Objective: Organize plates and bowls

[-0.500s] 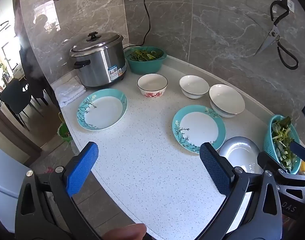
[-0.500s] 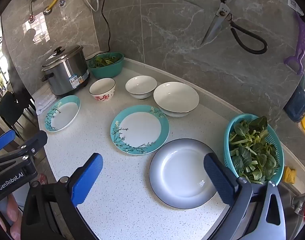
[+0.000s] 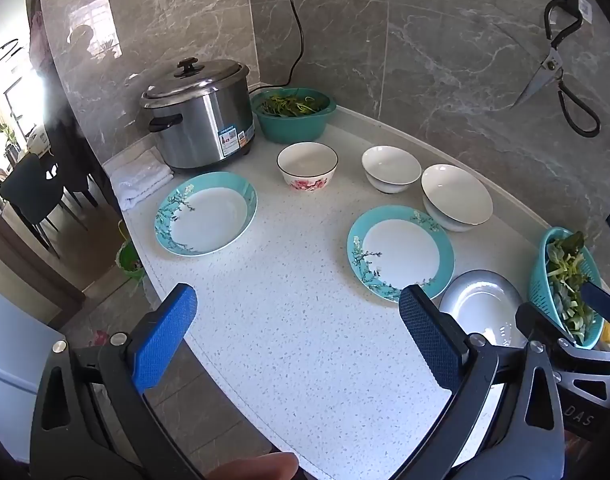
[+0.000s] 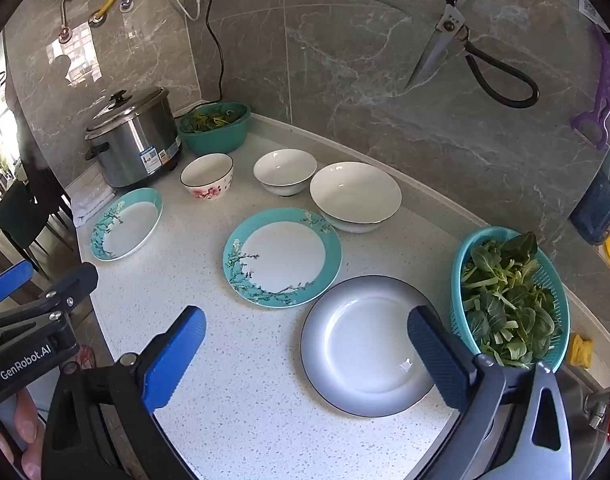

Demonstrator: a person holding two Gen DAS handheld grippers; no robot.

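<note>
Left hand-held gripper (image 3: 297, 332): jaws spread wide, nothing held, poised over bare worktop (image 3: 305, 320). Right hand-held gripper (image 4: 305, 352): likewise released and empty, with the grey-rimmed plate (image 4: 369, 344) seen between its fingers.

Nothing is stacked yet, so the task is judged to be at its start, at the approach step. Two teal plates are laid apart: one near the middle (image 4: 283, 256), one to the left by the cooker (image 4: 127, 224). Three bowls are lined up behind: a flowered bowl (image 4: 207, 175), a small white bowl (image 4: 285, 171) and a wide white bowl (image 4: 355, 196).

Next move, as judged: a plate rim must be pinched and lifted. The plates lie flat, so a low, shallow approach is called for. The basket of greens (image 4: 509, 296) sits just beside the grey-rimmed plate and should be kept clear of.
</note>
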